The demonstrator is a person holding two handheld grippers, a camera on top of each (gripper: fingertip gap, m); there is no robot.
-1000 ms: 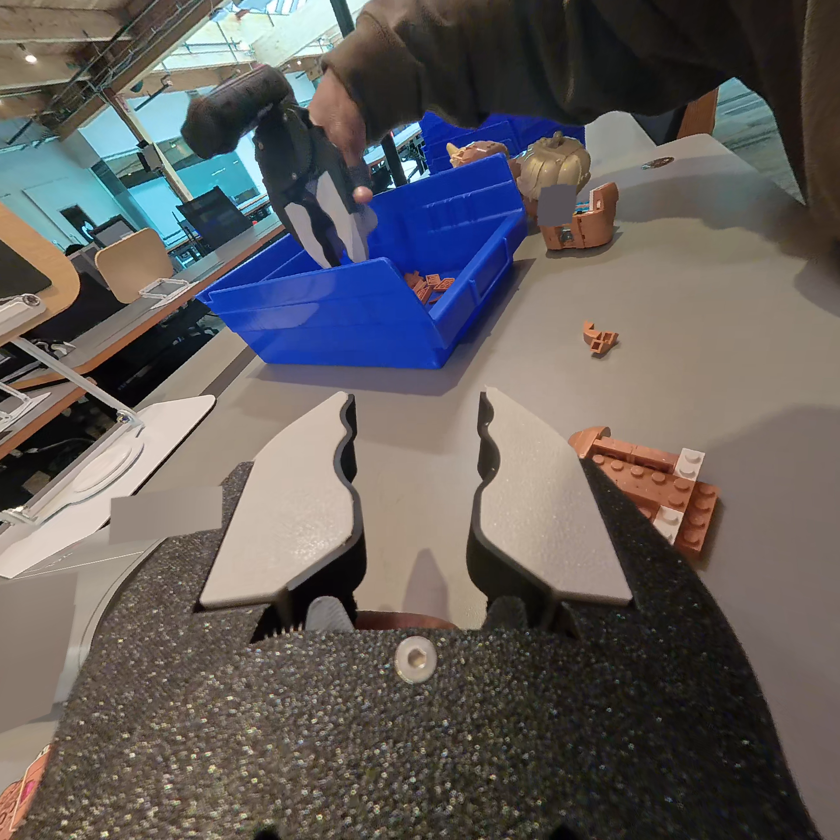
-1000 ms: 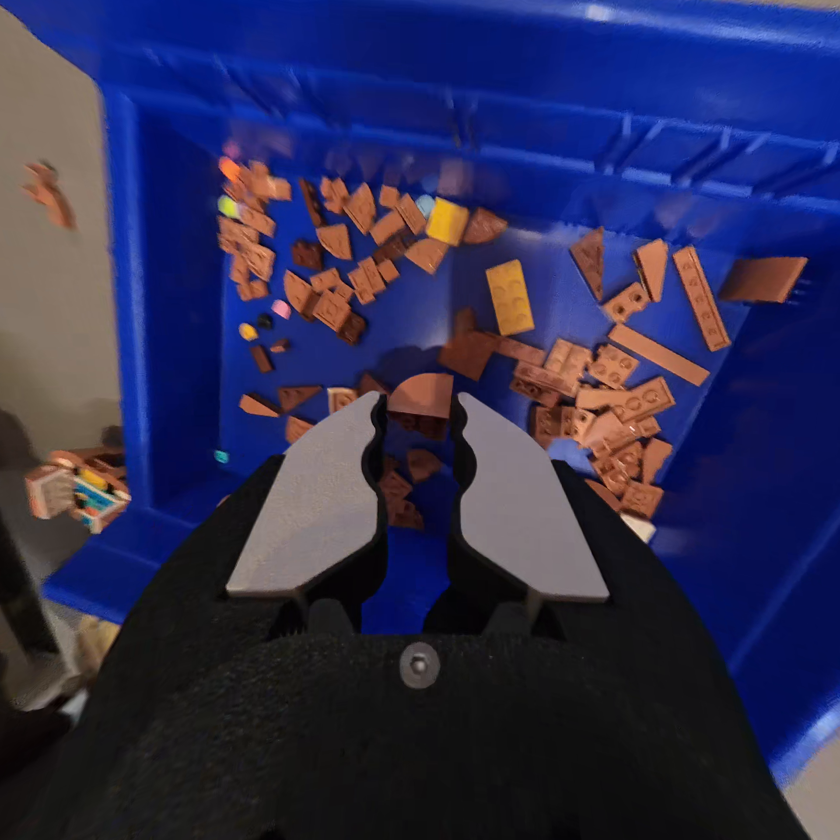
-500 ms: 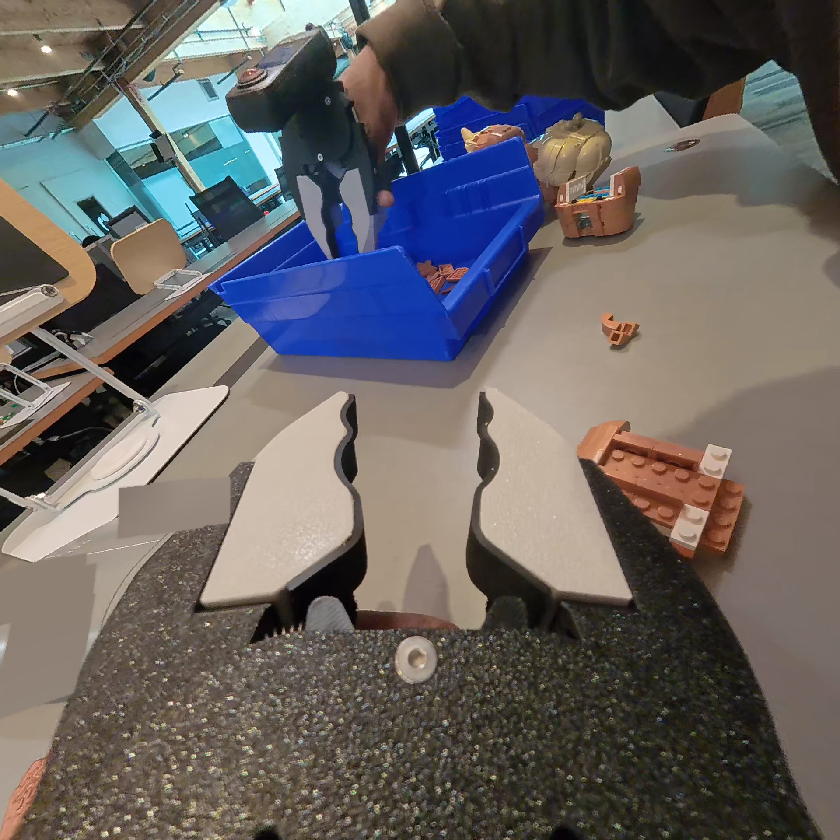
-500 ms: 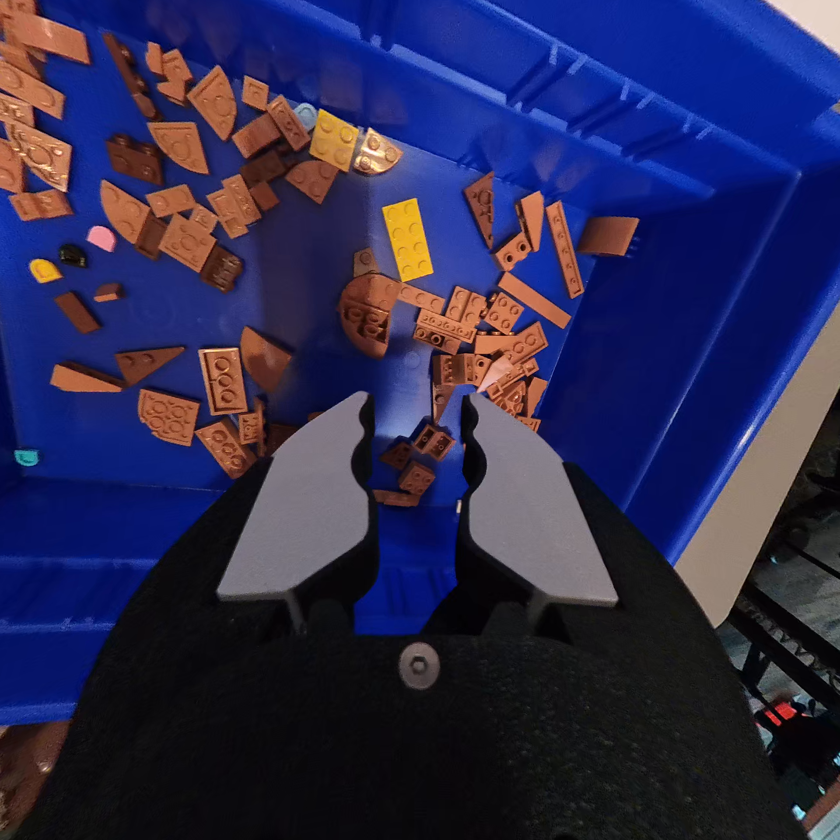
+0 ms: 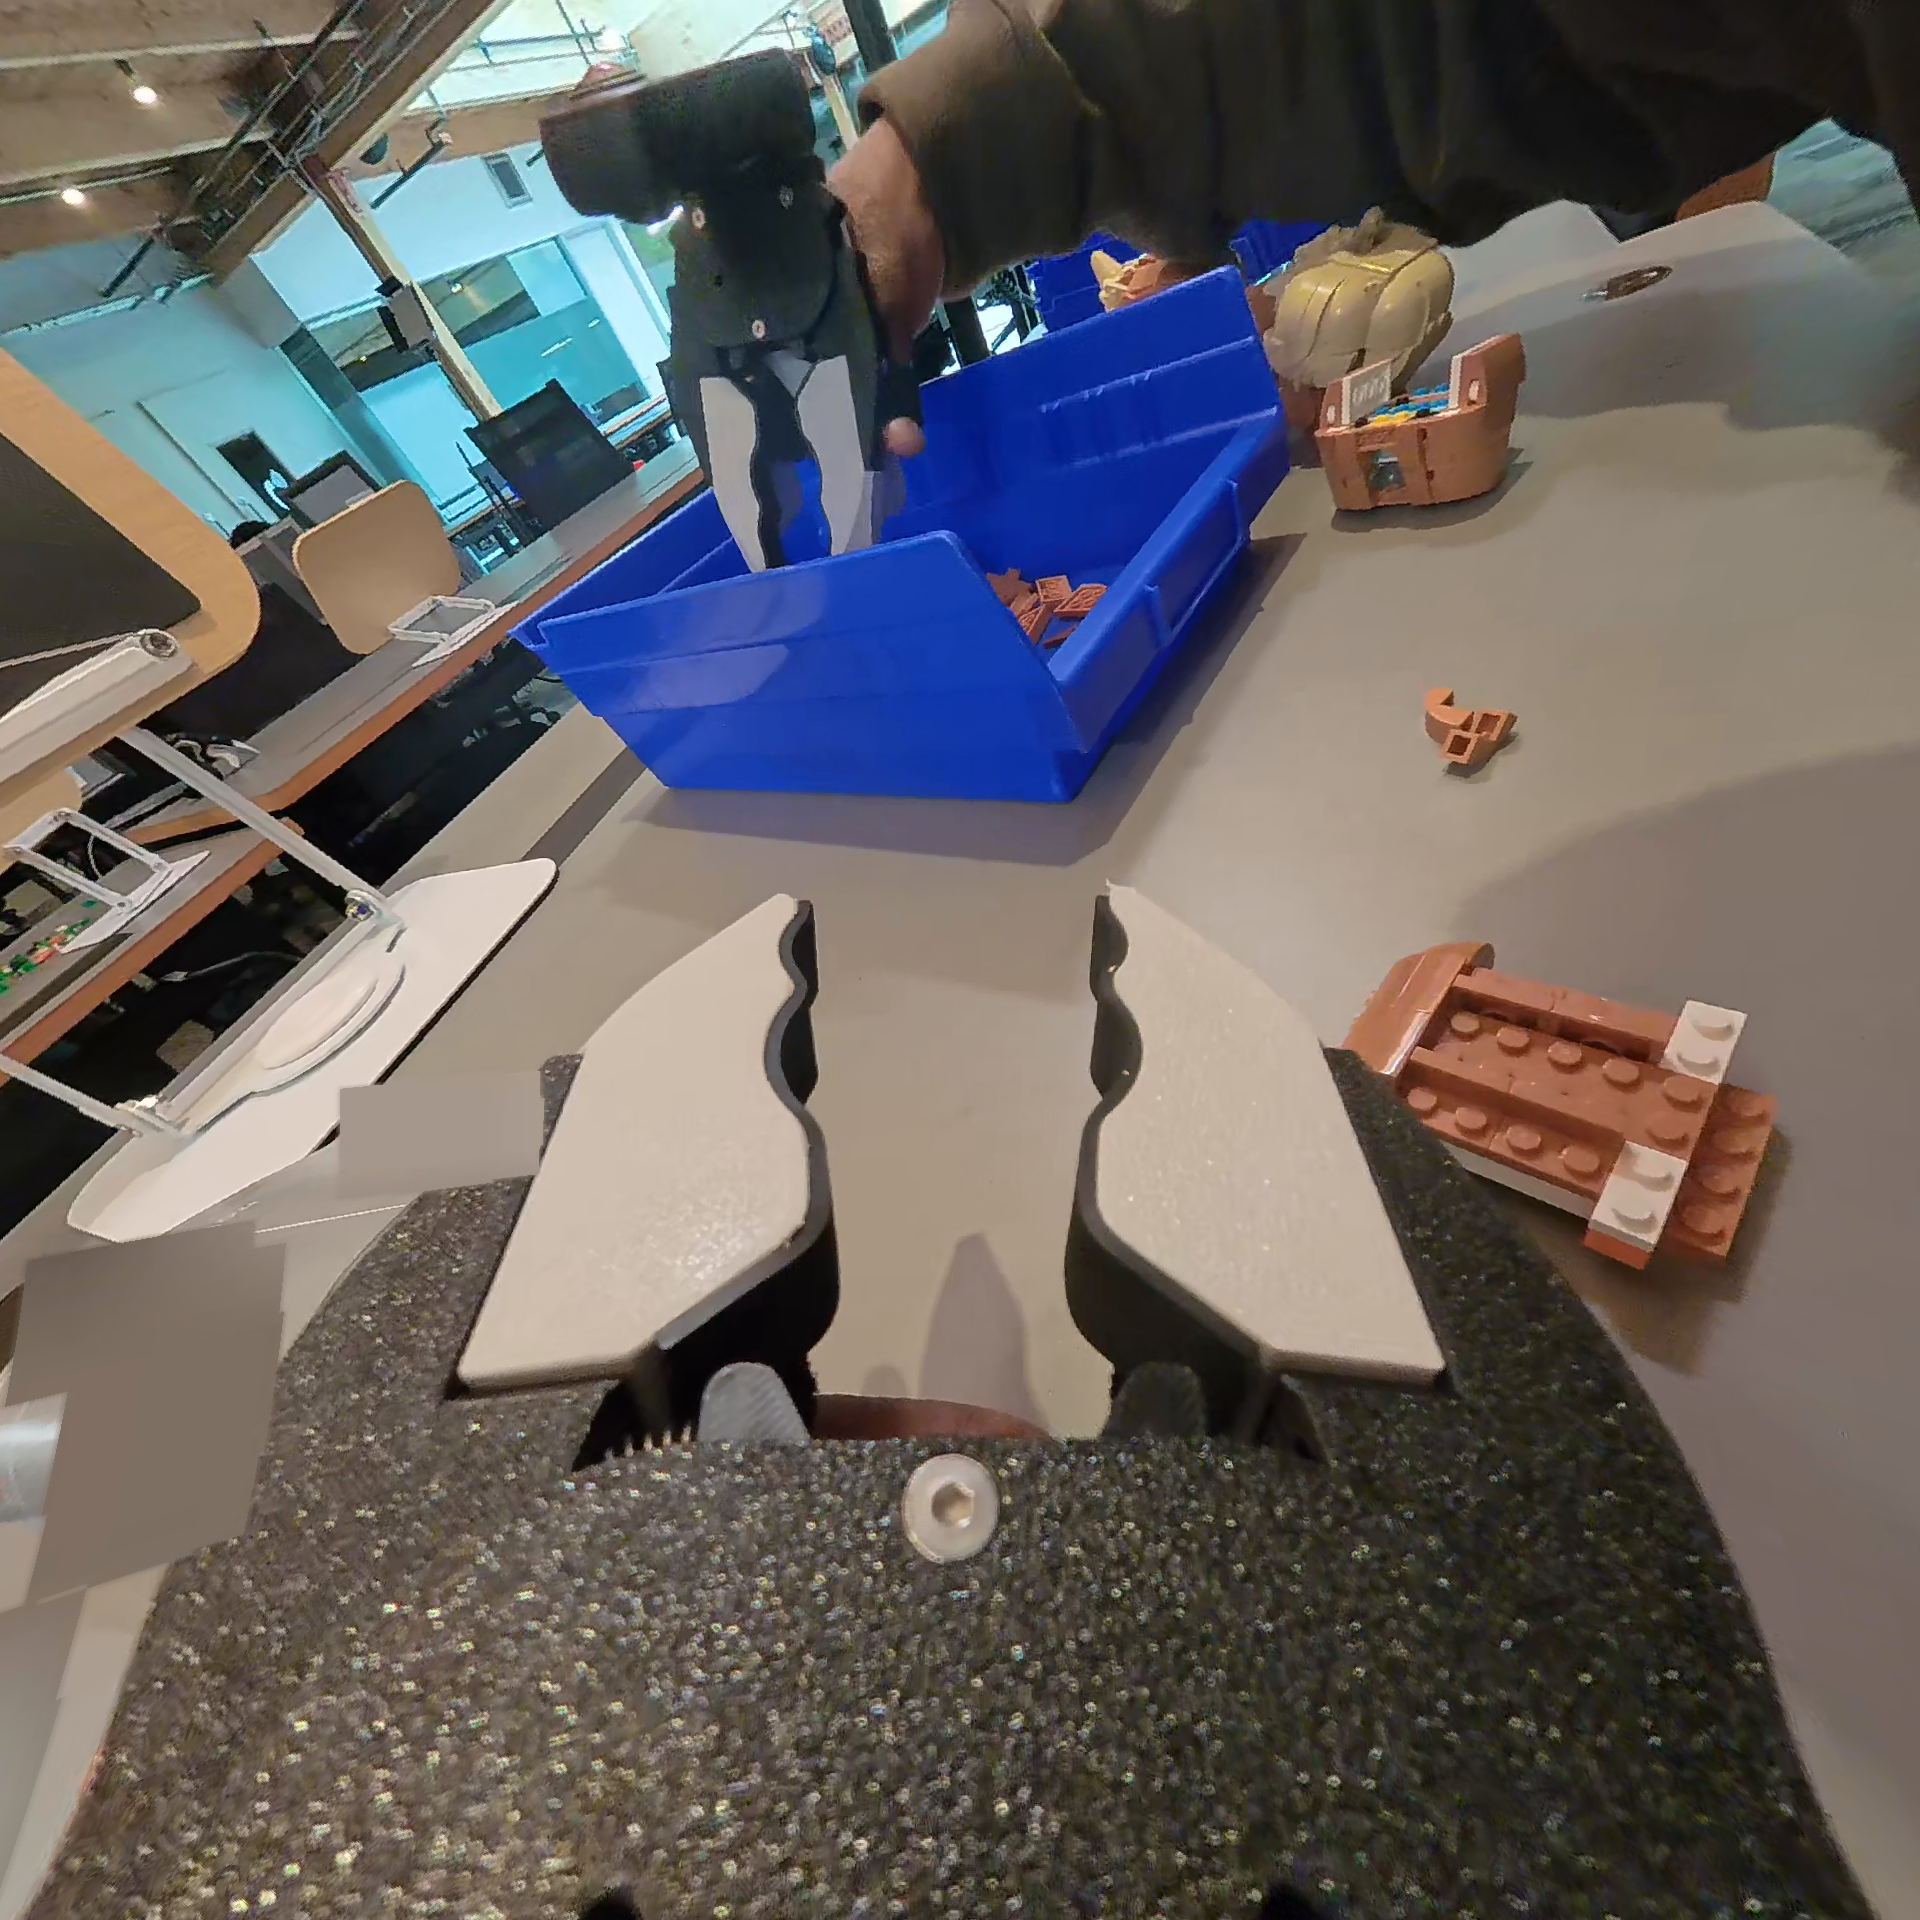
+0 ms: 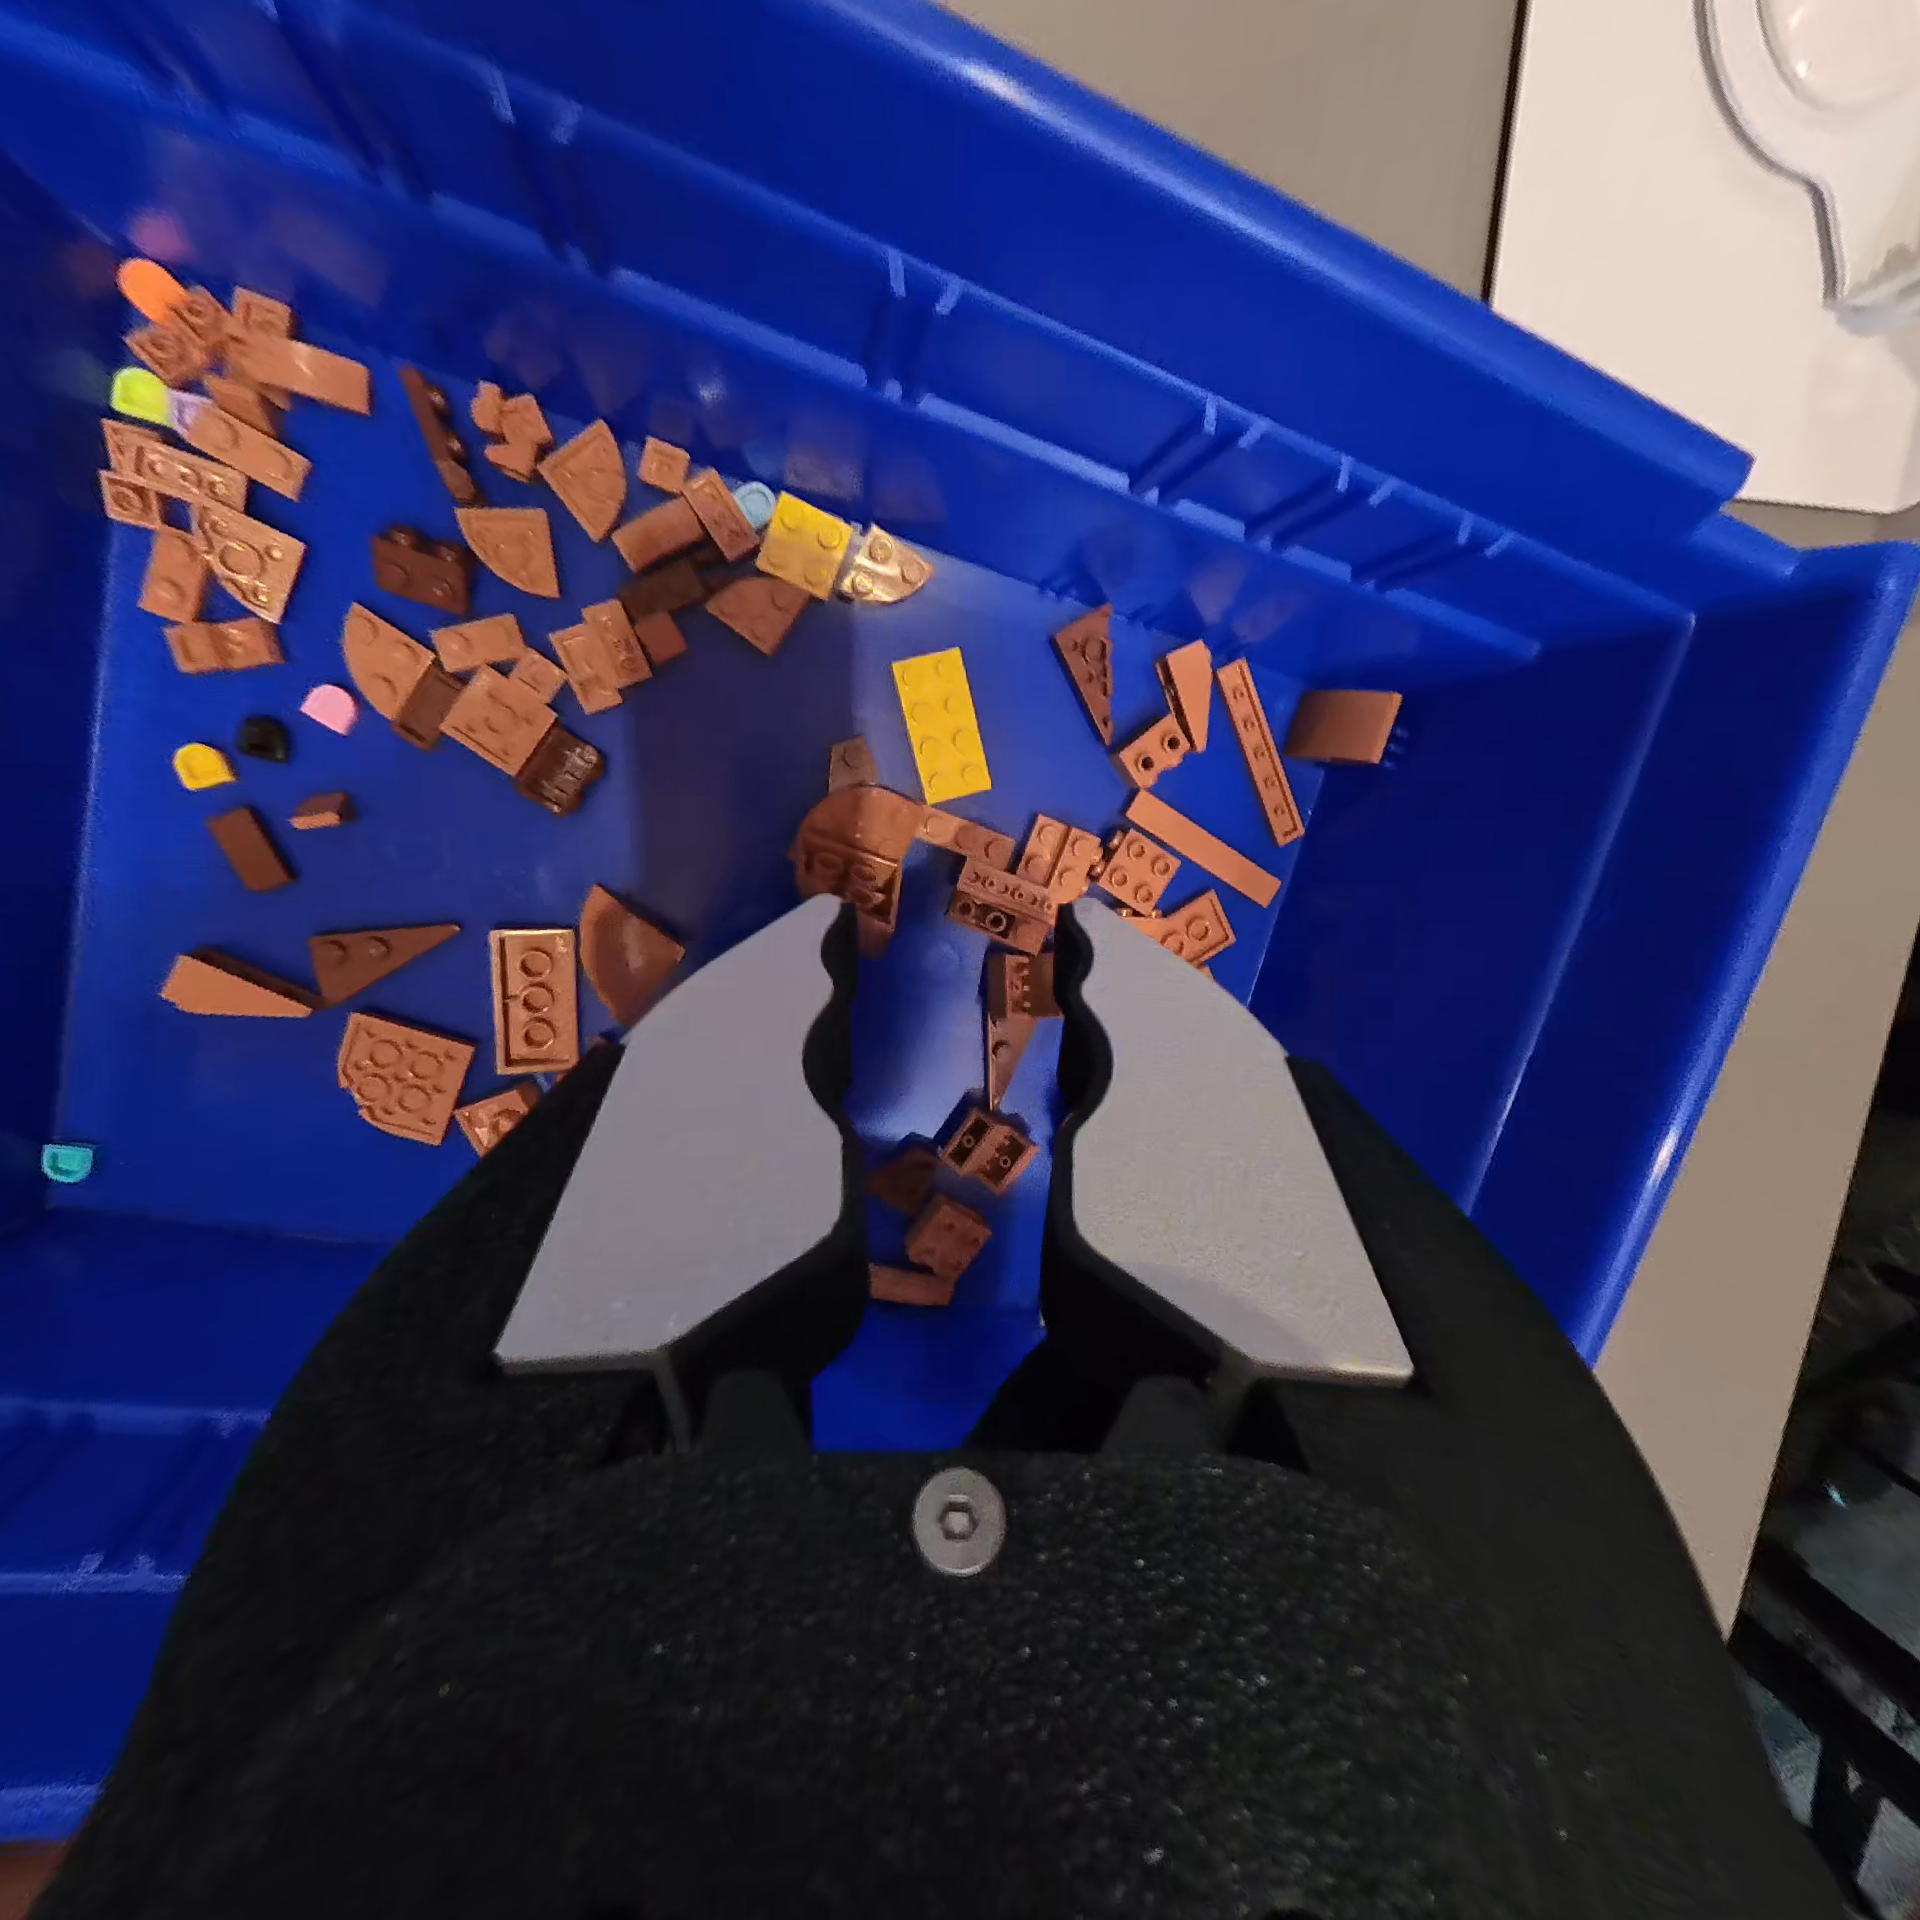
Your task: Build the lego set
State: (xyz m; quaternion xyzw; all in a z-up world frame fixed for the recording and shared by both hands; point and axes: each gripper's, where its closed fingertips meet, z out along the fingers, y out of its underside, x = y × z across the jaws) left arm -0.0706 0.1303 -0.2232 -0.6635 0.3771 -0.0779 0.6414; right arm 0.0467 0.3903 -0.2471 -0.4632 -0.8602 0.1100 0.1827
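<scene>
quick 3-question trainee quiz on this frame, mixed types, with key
1. True or false: the right gripper is shut on a brick.
2. Which lies on the table beside the left gripper?
A. a yellow plate
B. a brown assembly with white pieces
C. a pink tile
3. Fill in: the right gripper hangs over the blue ____ of loose pieces.

Key:
1. False; its fingers are apart and empty.
2. B
3. bin
</scene>
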